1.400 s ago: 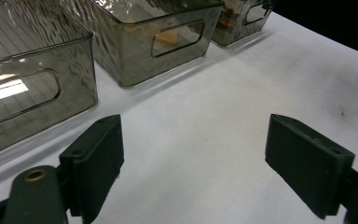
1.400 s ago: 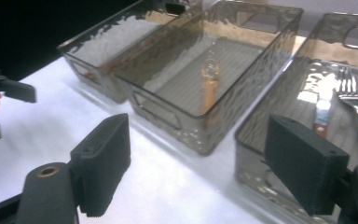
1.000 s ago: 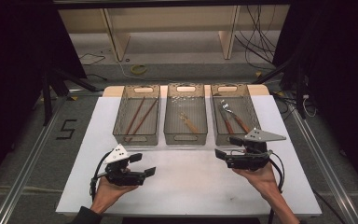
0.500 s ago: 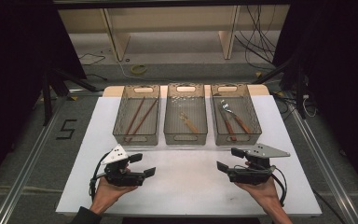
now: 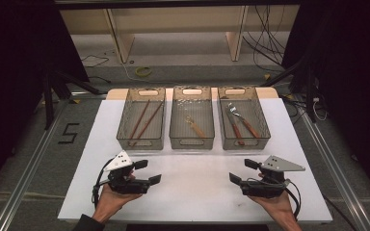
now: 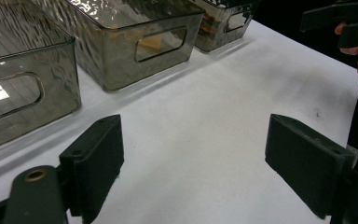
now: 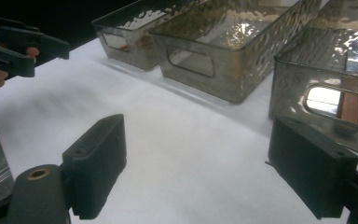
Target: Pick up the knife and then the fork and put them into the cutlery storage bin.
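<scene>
Since the earlier frames, the right tool has drawn back from the right bin toward the near edge of the tabletop and lowered; the left tool has barely shifted. Both tools now sit level over bare white surface near the front edge, each gripped from below by a hand, jaws pointing inward toward each other and slightly forward. Both tools are spread wide with nothing between the jaws; the left gripper view and right gripper view each show clear tabletop between the pads.

Count: two tools, three clear bins. Left bin holds two long reddish-brown sticks. Middle bin holds one small wooden-handled utensil. Right bin holds two metal utensils with brown handles; their exact type cannot be told. Bins stand side by side along the far half of the tabletop, well apart from both tools.

Surroundings: floor marking "5" at left, cables and a wooden frame beyond the tabletop. Nothing stands between tools and bins.
</scene>
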Demonstrator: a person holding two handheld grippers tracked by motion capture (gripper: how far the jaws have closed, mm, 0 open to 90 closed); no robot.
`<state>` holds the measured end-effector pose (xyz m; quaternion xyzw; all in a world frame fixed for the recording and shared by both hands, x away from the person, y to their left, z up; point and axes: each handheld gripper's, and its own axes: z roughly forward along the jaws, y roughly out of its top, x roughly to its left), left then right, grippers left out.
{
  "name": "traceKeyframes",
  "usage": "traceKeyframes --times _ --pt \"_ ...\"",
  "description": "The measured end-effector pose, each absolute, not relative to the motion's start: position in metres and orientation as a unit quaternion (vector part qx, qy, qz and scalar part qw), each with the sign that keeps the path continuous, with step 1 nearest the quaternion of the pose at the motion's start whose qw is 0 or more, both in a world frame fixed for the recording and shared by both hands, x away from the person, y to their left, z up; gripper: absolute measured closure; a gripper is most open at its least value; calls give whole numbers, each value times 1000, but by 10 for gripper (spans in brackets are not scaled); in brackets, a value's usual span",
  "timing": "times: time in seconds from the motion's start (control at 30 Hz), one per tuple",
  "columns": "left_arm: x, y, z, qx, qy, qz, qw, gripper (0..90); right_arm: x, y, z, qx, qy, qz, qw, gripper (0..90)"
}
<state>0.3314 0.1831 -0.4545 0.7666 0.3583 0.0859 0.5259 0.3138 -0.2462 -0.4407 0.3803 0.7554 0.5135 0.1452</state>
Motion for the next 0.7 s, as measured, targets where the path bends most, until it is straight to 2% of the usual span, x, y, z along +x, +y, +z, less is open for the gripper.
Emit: traceKeyframes --times 0.7 --pt "333 185 -456 766 362 88 524 185 311 -247 -443 382 754 515 143 197"
